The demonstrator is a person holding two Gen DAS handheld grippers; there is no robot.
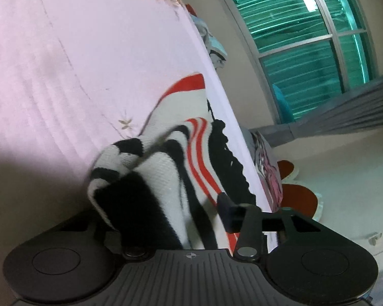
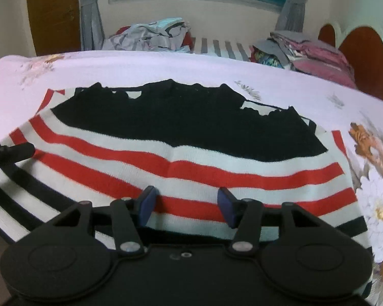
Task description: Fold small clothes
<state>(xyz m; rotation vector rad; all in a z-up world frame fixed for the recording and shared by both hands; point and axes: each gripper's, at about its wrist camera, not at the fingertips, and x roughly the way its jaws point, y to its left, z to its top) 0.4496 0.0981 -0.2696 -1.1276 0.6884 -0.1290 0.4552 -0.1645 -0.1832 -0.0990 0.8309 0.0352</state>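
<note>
A knitted garment [image 2: 191, 163] with red, white and black stripes and a black top part lies spread on the pale pink bedsheet [image 2: 145, 66]. My right gripper [image 2: 186, 204] is open, its blue pads just above the garment's near striped part. My left gripper [image 1: 171, 204] has a bunched fold of the same garment [image 1: 166, 173] between its jaws; the cloth hides the left finger, and the jaws stand wide apart. Its dark tip [image 2: 10, 151] shows at the left edge of the right wrist view, on the garment's left side.
A pile of loose clothes [image 2: 153, 35] and a stack of folded pink and grey clothes [image 2: 306, 51] lie at the bed's far side. A window with grey curtains [image 2: 89, 12] and a red-and-white headboard [image 2: 362, 51] stand beyond. The sheet's floral print [image 2: 375, 178] is at right.
</note>
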